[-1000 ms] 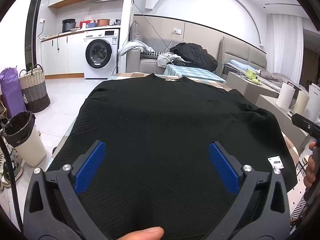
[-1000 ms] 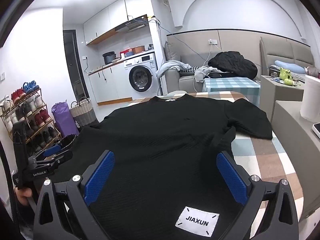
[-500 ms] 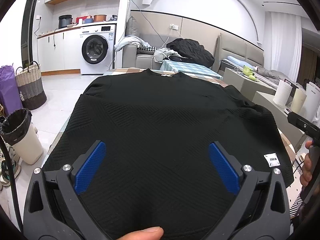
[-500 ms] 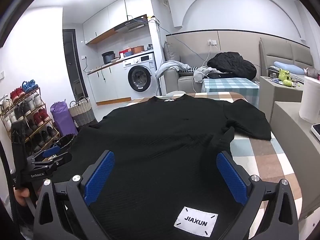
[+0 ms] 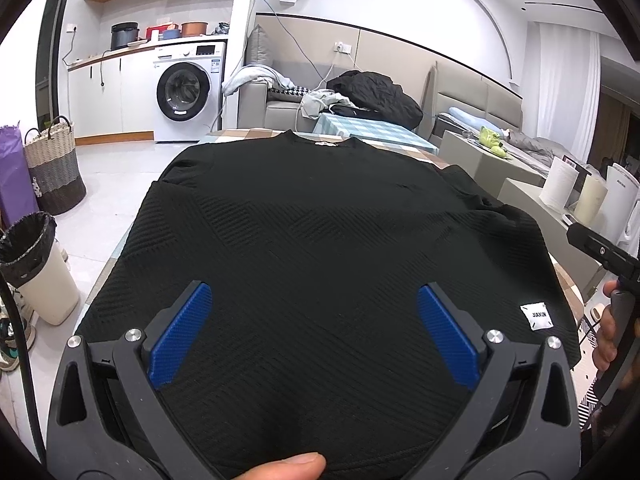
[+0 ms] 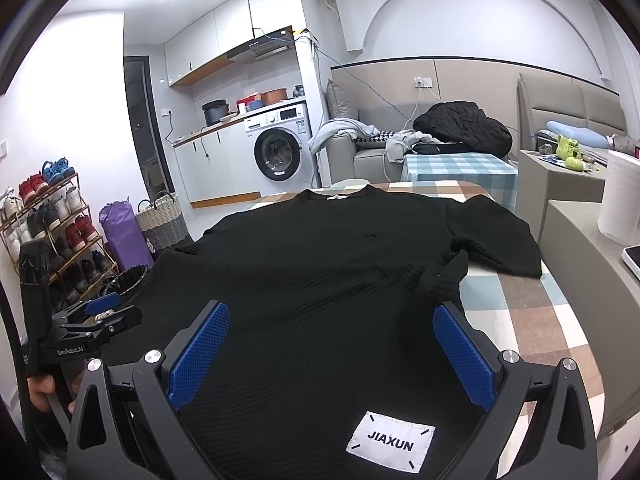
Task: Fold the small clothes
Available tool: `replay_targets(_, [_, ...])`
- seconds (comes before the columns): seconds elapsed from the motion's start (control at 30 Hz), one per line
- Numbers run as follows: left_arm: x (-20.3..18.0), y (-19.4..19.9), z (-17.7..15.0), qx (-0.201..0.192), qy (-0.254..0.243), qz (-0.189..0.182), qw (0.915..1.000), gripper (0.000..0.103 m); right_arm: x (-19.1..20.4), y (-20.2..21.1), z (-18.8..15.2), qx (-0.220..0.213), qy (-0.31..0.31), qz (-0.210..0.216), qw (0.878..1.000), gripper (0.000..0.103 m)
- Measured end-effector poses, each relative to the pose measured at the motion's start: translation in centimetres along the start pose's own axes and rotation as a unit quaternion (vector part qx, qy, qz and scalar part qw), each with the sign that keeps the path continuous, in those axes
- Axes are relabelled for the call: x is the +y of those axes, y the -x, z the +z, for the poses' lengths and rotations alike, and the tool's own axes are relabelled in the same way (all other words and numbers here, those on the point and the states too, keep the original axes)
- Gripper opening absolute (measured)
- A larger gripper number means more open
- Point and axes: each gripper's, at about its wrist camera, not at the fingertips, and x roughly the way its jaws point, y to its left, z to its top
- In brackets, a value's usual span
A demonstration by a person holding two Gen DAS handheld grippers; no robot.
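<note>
A black textured short-sleeved top (image 5: 320, 232) (image 6: 320, 264) lies spread flat on the checked table (image 6: 520, 312), collar at the far end and hem toward me. A white JIAXUN label (image 6: 390, 442) (image 5: 536, 315) is sewn near the hem on the right. My left gripper (image 5: 314, 330) hovers open over the hem's left part, nothing between its blue pads. Above the hem's right part, over the label, my right gripper (image 6: 330, 350) is open too. The right sleeve (image 6: 496, 236) lies flat with a small bunched fold beside it.
A bin with a black liner (image 5: 36, 264) and a woven basket (image 5: 54, 168) stand on the floor at the left. A shoe rack (image 6: 48, 220), a washing machine (image 5: 186, 96) and a sofa with clothes (image 5: 360, 92) are behind. Low cabinets with paper rolls (image 5: 560, 184) are at the right.
Both grippers have lifted and drawn back slightly, so more of the top shows. The top itself has not moved, and both grippers stay open.
</note>
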Motion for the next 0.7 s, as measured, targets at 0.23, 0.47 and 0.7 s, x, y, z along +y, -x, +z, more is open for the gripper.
replay_targets(0.23, [-0.03,-0.01,0.00,-0.001,-0.001,0.001,1.0000,0.103,-0.04,-0.04,0.02,0.001,0.000,0.000,1.000,0.103])
replay_targets(0.47, [-0.03,0.01,0.05,-0.001,-0.001,0.002,1.0000,0.103,0.00,-0.01,0.01,0.001,0.000,0.000,1.000,0.103])
replay_targets(0.7, [-0.08,-0.01,0.03,-0.002,-0.002,0.003,1.0000,0.103,-0.18,0.03,-0.05,0.002,-0.004,-0.007,1.000,0.103])
